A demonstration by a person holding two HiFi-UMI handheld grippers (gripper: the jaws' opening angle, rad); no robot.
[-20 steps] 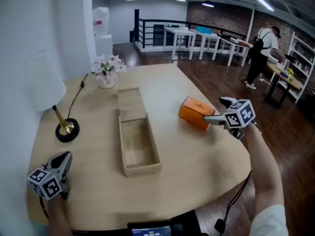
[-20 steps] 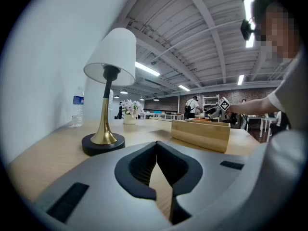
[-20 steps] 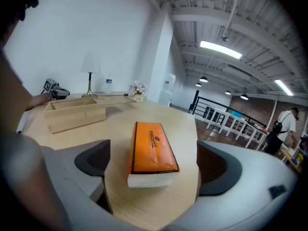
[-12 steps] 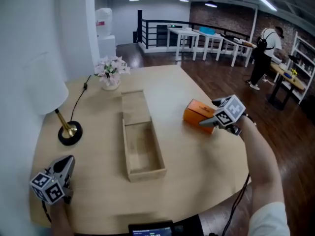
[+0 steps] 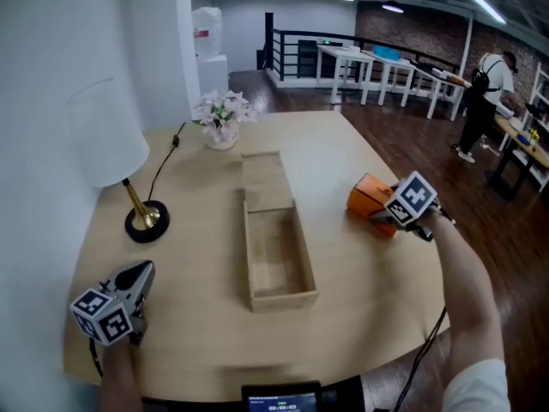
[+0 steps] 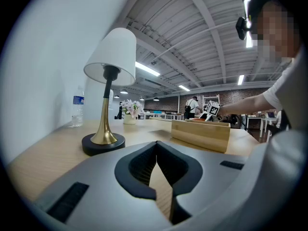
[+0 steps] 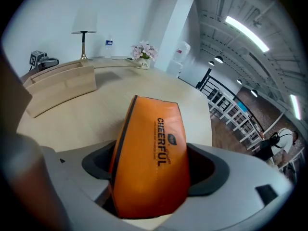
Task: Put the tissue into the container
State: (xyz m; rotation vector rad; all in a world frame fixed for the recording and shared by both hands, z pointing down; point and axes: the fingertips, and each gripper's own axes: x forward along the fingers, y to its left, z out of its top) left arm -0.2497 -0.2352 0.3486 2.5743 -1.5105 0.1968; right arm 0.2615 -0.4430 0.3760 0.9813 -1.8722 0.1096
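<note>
Tissue pack (image 5: 365, 197), one, clamped in right hand-held gripper (image 5: 382, 215), one wooden container (image 5: 283, 299), left hand-held gripper (image 5: 144, 271) closed, empty.

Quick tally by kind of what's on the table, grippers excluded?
tissue pack: 1
wooden container: 1
lamp: 1
flower vase: 1
water bottle: 1
Total: 5

The left gripper (image 6: 156, 147) sits low over the counter (image 6: 45, 150), jaws together and empty; a white-shaded lamp (image 6: 107, 105) stands close ahead, the wooden container (image 6: 199, 134) to its right, flowers (image 6: 129, 109) beyond
</note>
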